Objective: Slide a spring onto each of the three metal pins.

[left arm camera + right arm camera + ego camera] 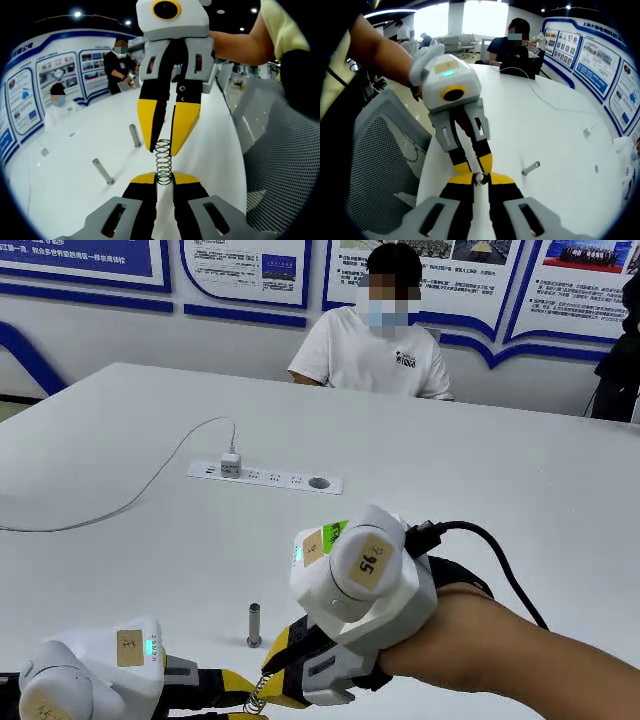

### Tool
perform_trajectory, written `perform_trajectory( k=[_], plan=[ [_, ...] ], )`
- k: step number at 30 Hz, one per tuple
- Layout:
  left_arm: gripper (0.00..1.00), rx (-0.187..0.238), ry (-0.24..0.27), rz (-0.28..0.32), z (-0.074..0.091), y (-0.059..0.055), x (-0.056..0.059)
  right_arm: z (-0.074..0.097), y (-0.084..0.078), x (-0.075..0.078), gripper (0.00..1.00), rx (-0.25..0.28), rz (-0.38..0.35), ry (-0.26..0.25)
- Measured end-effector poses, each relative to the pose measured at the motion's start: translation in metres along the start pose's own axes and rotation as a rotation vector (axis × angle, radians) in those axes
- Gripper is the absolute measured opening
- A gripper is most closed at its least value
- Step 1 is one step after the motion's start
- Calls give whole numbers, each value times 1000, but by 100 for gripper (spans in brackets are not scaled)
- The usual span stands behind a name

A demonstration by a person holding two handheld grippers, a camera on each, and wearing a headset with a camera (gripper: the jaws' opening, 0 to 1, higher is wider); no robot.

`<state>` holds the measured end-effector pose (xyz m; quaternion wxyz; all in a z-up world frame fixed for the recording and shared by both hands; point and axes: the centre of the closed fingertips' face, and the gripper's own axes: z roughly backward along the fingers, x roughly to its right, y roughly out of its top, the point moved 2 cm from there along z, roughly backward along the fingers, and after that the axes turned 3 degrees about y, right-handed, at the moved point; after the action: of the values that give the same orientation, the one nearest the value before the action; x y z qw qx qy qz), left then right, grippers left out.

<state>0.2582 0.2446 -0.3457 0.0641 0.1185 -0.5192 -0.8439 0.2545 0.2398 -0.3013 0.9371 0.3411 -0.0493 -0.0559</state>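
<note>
The left gripper (164,180) and right gripper (164,146) pinch opposite ends of one spring (163,162), jaws nearly closed, near a bare pin (102,171); next, likely one releases while the other threads it on.

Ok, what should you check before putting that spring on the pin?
1. Hold on the spring: ok, the left gripper and right gripper each pinch an end.
2. The bare pin stands upright: ok.
3. The spring sits over that pin: not ok, it is off to one side.
4. One spring end free: not ok, both are pinched.
5. The farther pin already has a spring: cannot tell.
</note>
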Motion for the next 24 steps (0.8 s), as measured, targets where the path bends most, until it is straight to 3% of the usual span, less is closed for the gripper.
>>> perform_trajectory(
  k=[24],
  plan=[
    [11,19,-7,65,0,-1,0,-1,3,-2,15,28,-2,-3]
  ],
)
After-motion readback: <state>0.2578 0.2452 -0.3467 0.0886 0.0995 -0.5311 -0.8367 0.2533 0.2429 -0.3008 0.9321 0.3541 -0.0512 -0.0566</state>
